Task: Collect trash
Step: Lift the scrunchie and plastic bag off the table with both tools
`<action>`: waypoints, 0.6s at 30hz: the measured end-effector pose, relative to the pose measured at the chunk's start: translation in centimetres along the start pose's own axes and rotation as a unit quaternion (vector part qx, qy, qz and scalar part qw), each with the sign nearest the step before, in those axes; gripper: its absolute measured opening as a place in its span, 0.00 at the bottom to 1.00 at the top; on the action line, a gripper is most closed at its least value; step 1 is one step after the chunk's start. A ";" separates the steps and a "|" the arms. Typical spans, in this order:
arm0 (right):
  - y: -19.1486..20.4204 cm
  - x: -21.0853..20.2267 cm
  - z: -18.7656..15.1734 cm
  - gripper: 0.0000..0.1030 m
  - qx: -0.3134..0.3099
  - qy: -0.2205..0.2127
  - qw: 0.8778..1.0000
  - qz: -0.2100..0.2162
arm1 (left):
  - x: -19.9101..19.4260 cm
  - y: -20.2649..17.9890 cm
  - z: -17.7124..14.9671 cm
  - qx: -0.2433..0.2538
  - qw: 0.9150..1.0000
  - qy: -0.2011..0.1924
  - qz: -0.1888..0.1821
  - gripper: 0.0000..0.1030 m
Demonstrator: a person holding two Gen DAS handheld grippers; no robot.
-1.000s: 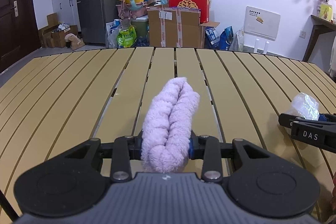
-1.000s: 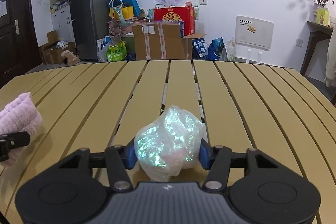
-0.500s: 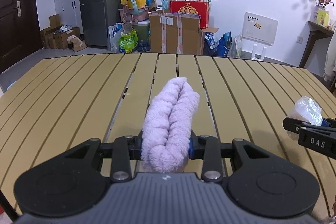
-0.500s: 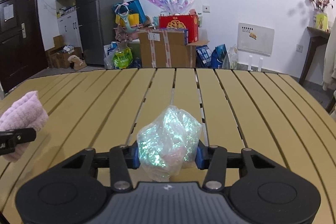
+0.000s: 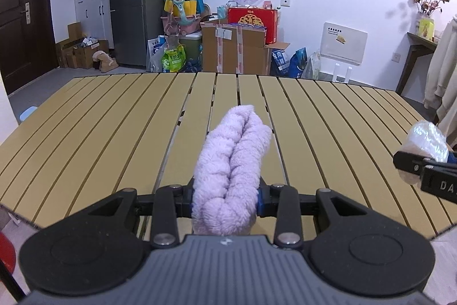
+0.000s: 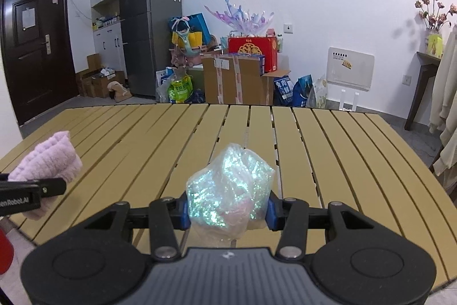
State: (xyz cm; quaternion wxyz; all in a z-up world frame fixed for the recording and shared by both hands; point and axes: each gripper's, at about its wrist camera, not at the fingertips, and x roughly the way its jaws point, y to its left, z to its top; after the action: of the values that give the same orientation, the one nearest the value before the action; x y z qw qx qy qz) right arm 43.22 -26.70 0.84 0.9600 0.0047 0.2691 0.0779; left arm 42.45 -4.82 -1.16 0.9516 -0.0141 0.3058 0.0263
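Left tongs (image 5: 225,202) clenched on lilac fleece cloth (image 5: 232,162); right tongs (image 6: 227,212) grasping crumpled iridescent plastic wrap (image 6: 228,185), both above table (image 5: 114,119) near edge. Wrap likely light, crushable, slippery: grip mid-bulk.

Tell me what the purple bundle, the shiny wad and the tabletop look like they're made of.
Purple bundle: soft terry or fleece cloth, fuzzy matte pile. Shiny wad: thin crinkled plastic film, iridescent green glints. Table: tan slats, smooth matte, likely painted metal or wood.
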 end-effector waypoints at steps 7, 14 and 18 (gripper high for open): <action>1.2 -6.5 -1.3 0.45 -0.019 -0.019 1.000 -0.001 | -4.8 0.7 -2.2 -0.005 1.000 -0.007 -0.007 0.34; 2.5 -12.1 -2.8 0.44 -0.035 -0.031 0.999 -0.005 | -9.6 1.8 -4.5 -0.003 1.000 -0.018 -0.013 0.34; 3.2 -14.9 -4.3 0.44 -0.048 -0.033 0.998 -0.005 | -11.9 2.2 -5.9 0.000 1.000 -0.022 -0.016 0.34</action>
State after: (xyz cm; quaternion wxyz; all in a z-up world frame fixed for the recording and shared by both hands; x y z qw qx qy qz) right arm 27.92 -25.96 5.00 0.9677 -0.0401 0.2336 0.0859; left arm 29.20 -3.34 0.96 0.9584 -0.0188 0.2847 0.0111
